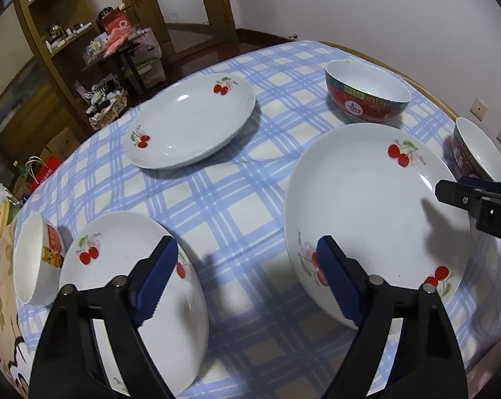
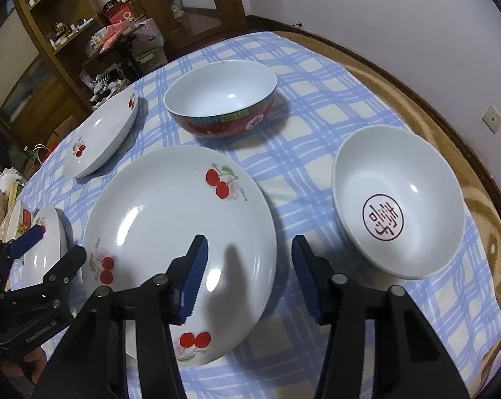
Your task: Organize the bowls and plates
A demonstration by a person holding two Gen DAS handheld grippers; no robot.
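- Tabletop (image 2: 317, 106), round, under a blue-and-cream checked cloth; carries three cherry-print plates and three bowls, all apart from one another.
- Large cherry plate (image 2: 170, 219) lies toward the near edge, roughly mid-tabletop; the biggest piece.
- Second cherry plate (image 1: 189, 121) sits farther back toward the far-left edge, flat, nothing on it.
- Third cherry plate (image 1: 117, 266) lies at the near-left edge, just beside a small white bowl (image 1: 34, 259) with a red and yellow picture on its side, which stands right at the left edge.
- Red-banded bowl (image 2: 220, 99) stands upright near the far edge, white inside, empty.
- White bowl with a red round character mark inside (image 2: 398, 202) sits near the right edge, just right of the large plate.
- Left gripper (image 1: 247, 279): released, jaws spread wide, nothing between them; hangs above the cloth between the near-left plate and the large plate.
- Right gripper (image 2: 249, 279): released, jaws apart and empty; hangs over the right rim of the large plate, left pad above the plate, right pad above cloth.
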